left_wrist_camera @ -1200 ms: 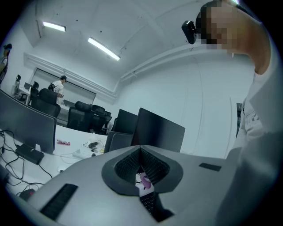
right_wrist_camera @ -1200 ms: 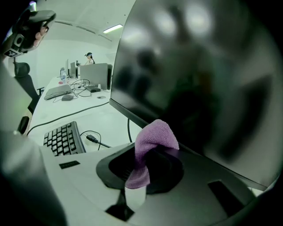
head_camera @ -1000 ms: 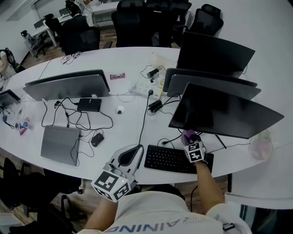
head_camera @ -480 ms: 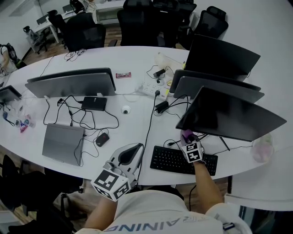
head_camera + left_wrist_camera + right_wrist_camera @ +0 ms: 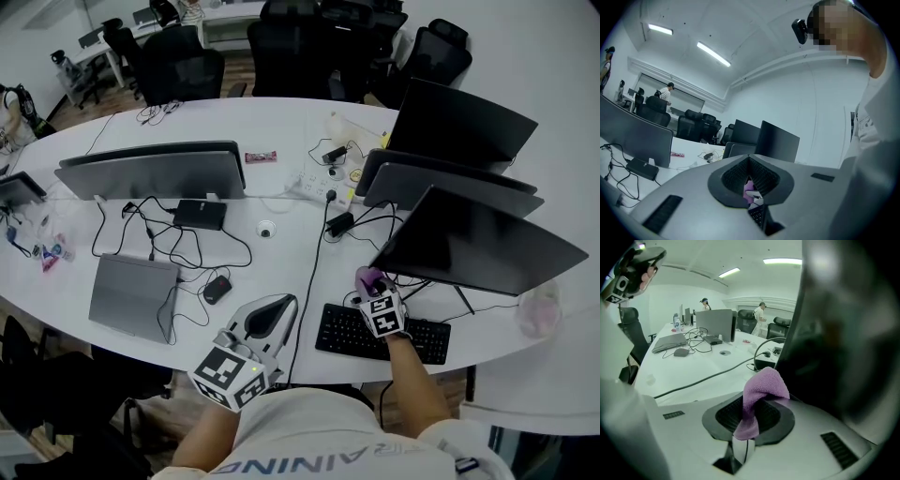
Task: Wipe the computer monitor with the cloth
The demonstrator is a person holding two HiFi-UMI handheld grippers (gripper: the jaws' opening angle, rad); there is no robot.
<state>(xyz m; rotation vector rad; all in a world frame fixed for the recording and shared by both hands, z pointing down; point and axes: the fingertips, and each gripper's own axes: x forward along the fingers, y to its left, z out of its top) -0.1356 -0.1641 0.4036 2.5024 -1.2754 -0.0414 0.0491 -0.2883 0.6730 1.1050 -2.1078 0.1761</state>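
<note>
Cloth (image 5: 761, 390): we judge it soft, light, limp. Pinched mid-fold in our right claw (image 5: 367, 281), lower centre, beside monitor (image 5: 478, 246), which looks fragile. Left claw (image 5: 749, 174): closed, empty.

Head view overhead; gripper views low, sharing desk (image 5: 281, 127).

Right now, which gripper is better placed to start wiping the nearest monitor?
Right. The right gripper is shut on the purple cloth beside the nearest monitor, near its left corner; the left gripper is shut, empty, and farther from it.
</note>
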